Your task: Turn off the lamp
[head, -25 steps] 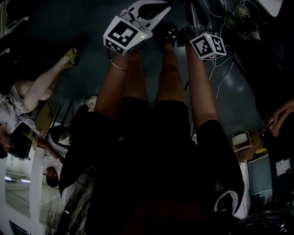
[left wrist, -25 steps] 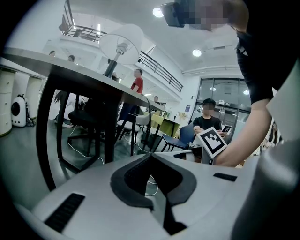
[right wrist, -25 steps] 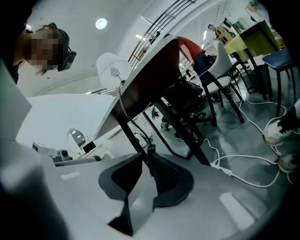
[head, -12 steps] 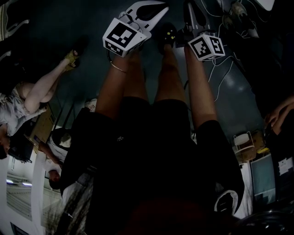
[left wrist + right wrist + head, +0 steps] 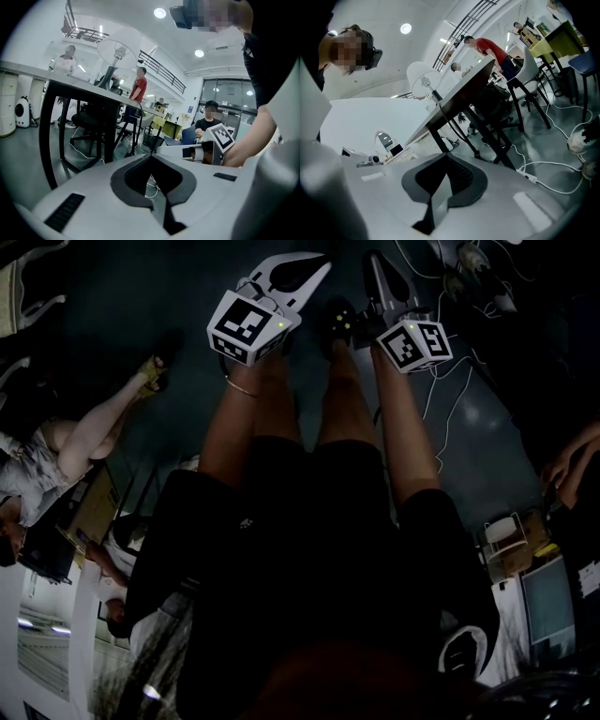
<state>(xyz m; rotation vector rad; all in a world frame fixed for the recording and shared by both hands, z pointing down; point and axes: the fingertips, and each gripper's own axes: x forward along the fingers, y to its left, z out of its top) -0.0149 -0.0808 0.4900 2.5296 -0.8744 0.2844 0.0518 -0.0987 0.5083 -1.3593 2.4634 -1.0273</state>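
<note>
The lamp has a round white shade and stands on a dark-legged table; its shade looks unlit. It also shows in the right gripper view as the lamp on the table's edge. Both grippers hang in the air well short of it, below table height. My left gripper is shut, tips together, with nothing held; in the head view the left gripper sits above the person's legs. My right gripper has just closed on nothing and is shut; the right gripper appears narrow there.
A black office chair stands under the table. White cables and a power strip lie on the grey floor. A white chair and a yellow table stand further back. People sit and stand around, one seated.
The right gripper's jaws have come together and it has risen slightly, toward the picture's top. The left gripper has barely shifted.
</note>
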